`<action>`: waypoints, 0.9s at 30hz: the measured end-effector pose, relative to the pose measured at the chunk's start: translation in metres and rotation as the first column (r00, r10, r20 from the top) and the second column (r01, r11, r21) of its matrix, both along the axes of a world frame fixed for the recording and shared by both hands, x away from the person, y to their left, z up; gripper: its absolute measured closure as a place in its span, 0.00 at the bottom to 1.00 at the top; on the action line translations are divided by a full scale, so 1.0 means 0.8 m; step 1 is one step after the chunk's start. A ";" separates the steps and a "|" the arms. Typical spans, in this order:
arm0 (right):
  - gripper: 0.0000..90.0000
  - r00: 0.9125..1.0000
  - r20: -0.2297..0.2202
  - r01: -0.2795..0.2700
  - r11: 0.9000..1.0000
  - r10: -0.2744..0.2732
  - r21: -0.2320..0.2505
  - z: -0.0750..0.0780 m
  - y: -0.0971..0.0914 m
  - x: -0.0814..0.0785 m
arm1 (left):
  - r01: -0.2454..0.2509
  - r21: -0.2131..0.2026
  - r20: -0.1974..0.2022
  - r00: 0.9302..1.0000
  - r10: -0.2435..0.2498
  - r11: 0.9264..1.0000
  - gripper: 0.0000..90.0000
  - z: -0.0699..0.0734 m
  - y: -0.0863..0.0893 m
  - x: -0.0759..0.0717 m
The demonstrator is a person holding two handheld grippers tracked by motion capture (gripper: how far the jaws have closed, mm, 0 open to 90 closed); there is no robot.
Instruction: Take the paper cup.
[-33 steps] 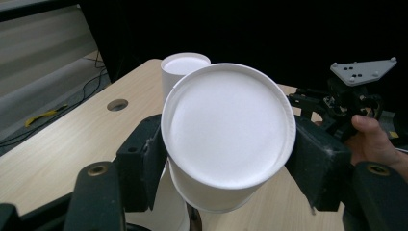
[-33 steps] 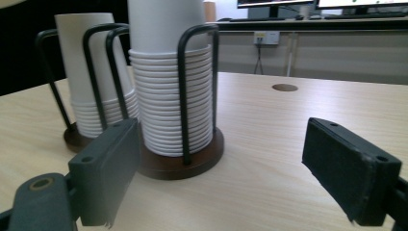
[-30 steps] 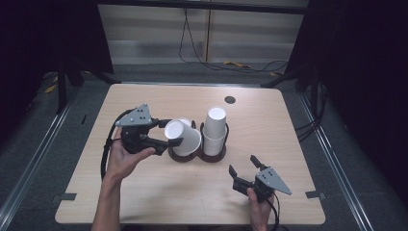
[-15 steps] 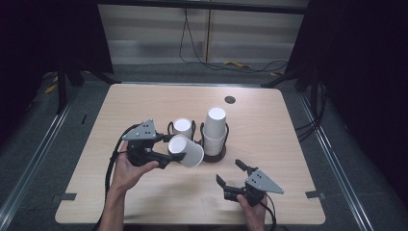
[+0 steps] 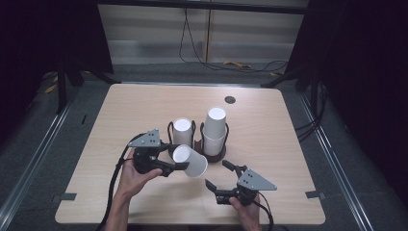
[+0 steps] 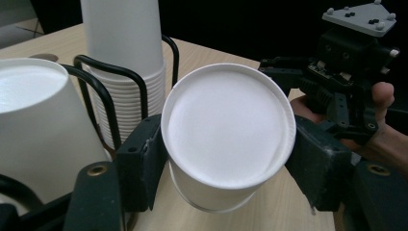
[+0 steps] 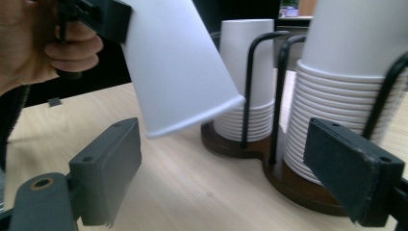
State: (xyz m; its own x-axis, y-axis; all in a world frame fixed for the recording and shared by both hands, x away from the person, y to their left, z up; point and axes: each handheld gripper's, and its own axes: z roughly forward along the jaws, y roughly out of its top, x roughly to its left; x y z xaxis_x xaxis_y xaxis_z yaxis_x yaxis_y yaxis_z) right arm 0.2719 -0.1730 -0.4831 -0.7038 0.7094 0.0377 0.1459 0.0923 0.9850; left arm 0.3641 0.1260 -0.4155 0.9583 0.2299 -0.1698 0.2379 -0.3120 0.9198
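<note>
A white paper cup (image 5: 195,164) hangs tilted just above the table in front of the cup holder, with my left gripper (image 5: 174,159) shut on it. In the left gripper view the cup's flat bottom (image 6: 228,130) faces the camera, and both pads (image 6: 144,159) press its sides. A dark wire holder (image 5: 211,154) carries a short stack of cups (image 5: 182,131) and a taller stack (image 5: 214,127). My right gripper (image 5: 217,174) is open near the front edge and points at the held cup (image 7: 178,67). Nothing is between its jaws.
A small black disc (image 5: 230,99) lies on the table at the back right. Tape marks (image 5: 63,197) sit by the front corners. Cables (image 5: 250,65) run across the floor beyond the table. The wooden base (image 7: 231,144) of the holder is close ahead of the right gripper.
My left gripper has carried the cup down and toward the front, away from the short stack. The right gripper has shifted left toward the cup.
</note>
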 end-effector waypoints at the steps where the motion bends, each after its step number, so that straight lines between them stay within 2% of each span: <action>1: 0.14 1.000 0.002 -0.011 1.000 0.011 -0.004 0.000 0.001 0.001 | 0.003 0.004 0.002 1.000 -0.003 1.000 0.38 -0.002 -0.001 0.000; 11: 0.14 0.995 -0.008 -0.095 0.995 0.095 -0.021 -0.001 0.015 0.007 | 0.046 -0.001 -0.044 0.998 -0.046 0.999 0.38 -0.018 -0.013 -0.003; 20: 0.14 0.992 -0.015 -0.130 0.990 0.129 -0.050 -0.004 0.025 0.016 | 0.076 0.003 -0.052 0.996 -0.076 0.997 0.38 -0.020 -0.024 -0.008; 22: 0.14 0.991 -0.008 -0.135 0.989 0.135 -0.056 -0.005 0.027 0.018 | 0.080 -0.007 -0.056 0.995 -0.080 0.997 0.38 -0.020 -0.026 -0.009; 27: 0.15 0.989 -0.015 -0.147 0.988 0.146 -0.046 -0.008 0.031 0.021 | 0.089 -0.015 -0.067 0.994 -0.090 0.996 0.38 -0.021 -0.030 -0.012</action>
State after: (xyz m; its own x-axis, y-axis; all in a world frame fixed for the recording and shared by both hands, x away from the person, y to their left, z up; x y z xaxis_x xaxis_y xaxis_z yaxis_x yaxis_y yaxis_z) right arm 0.2885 -0.1478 -0.4894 -0.8001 0.5996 0.0157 0.1384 0.1591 0.9775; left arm 0.3548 0.1021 -0.4319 0.9612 0.1414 -0.2369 0.2710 -0.3238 0.9065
